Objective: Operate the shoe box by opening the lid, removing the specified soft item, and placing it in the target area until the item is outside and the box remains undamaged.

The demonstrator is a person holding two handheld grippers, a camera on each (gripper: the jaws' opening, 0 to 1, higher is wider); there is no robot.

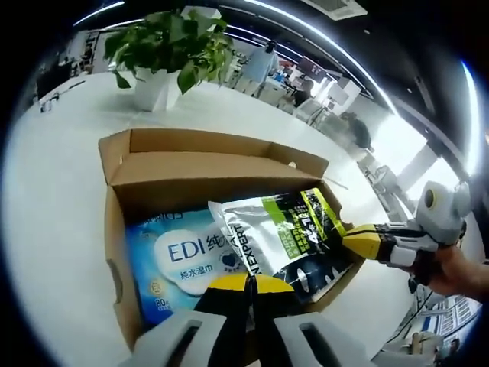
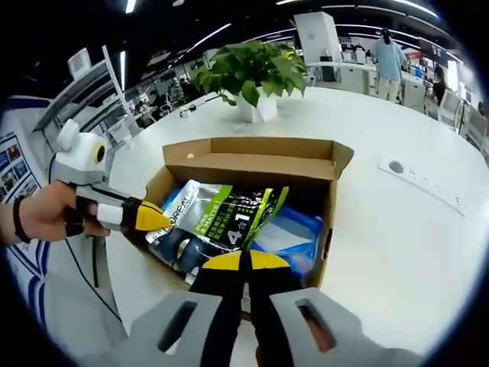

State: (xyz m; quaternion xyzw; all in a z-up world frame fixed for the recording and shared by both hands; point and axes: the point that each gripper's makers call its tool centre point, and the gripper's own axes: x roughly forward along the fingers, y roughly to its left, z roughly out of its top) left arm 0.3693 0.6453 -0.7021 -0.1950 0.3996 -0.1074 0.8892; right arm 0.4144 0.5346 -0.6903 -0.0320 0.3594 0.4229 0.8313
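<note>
An open cardboard shoe box [image 1: 121, 229] [image 2: 252, 164] stands on a white table, its flaps folded back. Inside, a silver, black and green pouch [image 1: 283, 229] [image 2: 221, 218] lies tilted over a blue pack of wet wipes [image 1: 176, 260] [image 2: 294, 237]. My left gripper [image 1: 246, 281] [image 2: 157, 219] is shut, with its yellow tips against one edge of the pouch. My right gripper [image 2: 244, 261] [image 1: 357, 243] is shut too, touching a neighbouring edge. Whether either one pinches the pouch's film, I cannot tell.
A potted green plant [image 1: 164, 46] [image 2: 252, 73] stands on the table beyond the box. A socket strip [image 2: 424, 187] lies on the tabletop [image 2: 397, 252] to the right. Hands [image 1: 458, 271] [image 2: 42, 214] hold the grippers. Desks and a person [image 2: 386, 50] are far behind.
</note>
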